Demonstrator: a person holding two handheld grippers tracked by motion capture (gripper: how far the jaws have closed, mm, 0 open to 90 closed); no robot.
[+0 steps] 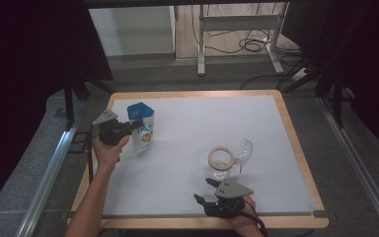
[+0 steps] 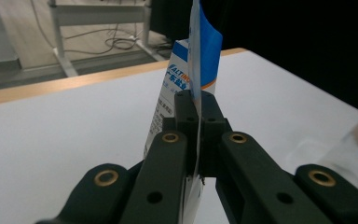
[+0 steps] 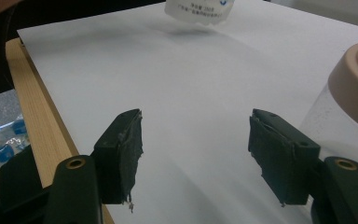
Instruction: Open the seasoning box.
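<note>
Two grippers are working at the bench (image 1: 296, 148), a white sheet in a pale wooden frame, and I am steering them from afar. My left gripper (image 1: 128, 126) is pinching a blue and white pouch (image 1: 142, 127) near the bench's far left corner, its jaws closed flat on the pouch's thin edge. The pouch is standing tall, blue at the top, white below with printed text I cannot fully read. My right gripper (image 1: 208, 190) is hovering near the near edge, right of the middle, with its jaws spread wide and nothing between them. Just beyond it, a clear jug (image 1: 242, 152) with a tan ring rim (image 1: 221, 158) is sitting on the white sheet, well apart from the pouch. From the left gripper view I am seeing the pouch (image 2: 200, 60) edge-on, a narrow blade of blue and white running down between the left gripper (image 2: 196, 100) tips, and lettering on its side that the high view blurs. From the right gripper view I am seeing the right gripper (image 3: 196, 140) pads, their tape frayed, the tan rim (image 3: 354, 79) rising close at the right, and the pouch's (image 3: 198, 10) bottom hanging above the sheet with a shadow beneath it, so it is lifting clear of the bench.
</note>
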